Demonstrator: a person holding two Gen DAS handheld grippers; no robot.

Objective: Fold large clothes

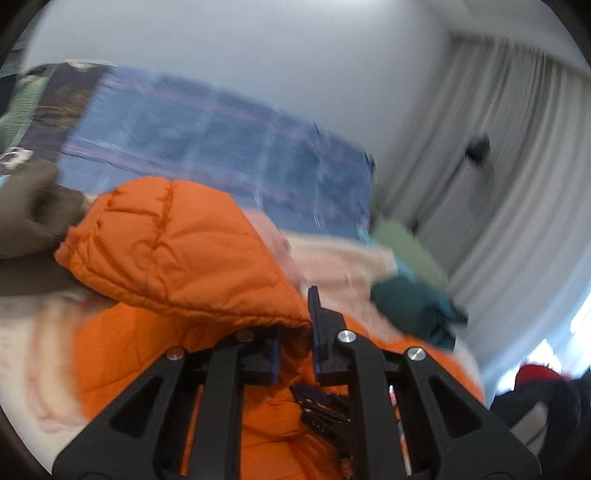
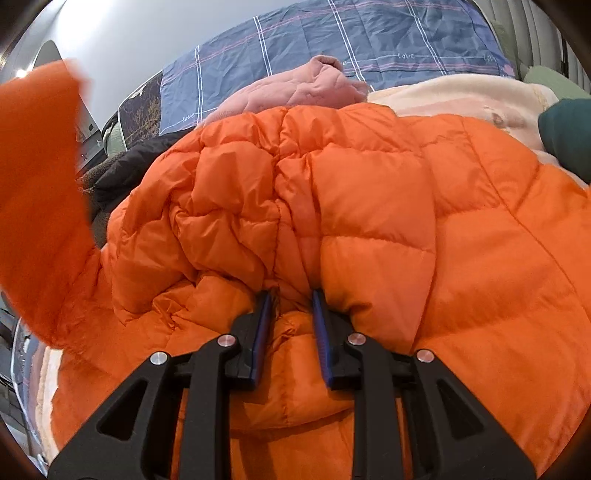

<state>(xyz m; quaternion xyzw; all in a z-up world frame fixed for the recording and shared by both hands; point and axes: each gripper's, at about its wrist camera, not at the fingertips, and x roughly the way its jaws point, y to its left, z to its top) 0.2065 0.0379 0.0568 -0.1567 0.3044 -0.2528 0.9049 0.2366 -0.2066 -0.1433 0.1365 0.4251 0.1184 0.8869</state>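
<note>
Sprawling across the bed, the puffy orange quilted down jacket (image 2: 369, 206) covers a cream fleece blanket (image 2: 461, 96), with a pink padded garment (image 2: 295, 88) just beyond it and a blue plaid sheet (image 2: 369, 33) behind. The right claw (image 2: 291, 325) sits low at the jacket's near edge, clenched on a bunched fold of orange fabric between its blue-padded fingers (image 2: 263, 332). The left claw (image 1: 295, 339) grasps another part of the same jacket, a quilted flap rising just above its fingers (image 1: 318, 325). A dark teal garment (image 1: 417, 310) lies nearby on the blanket.
</note>
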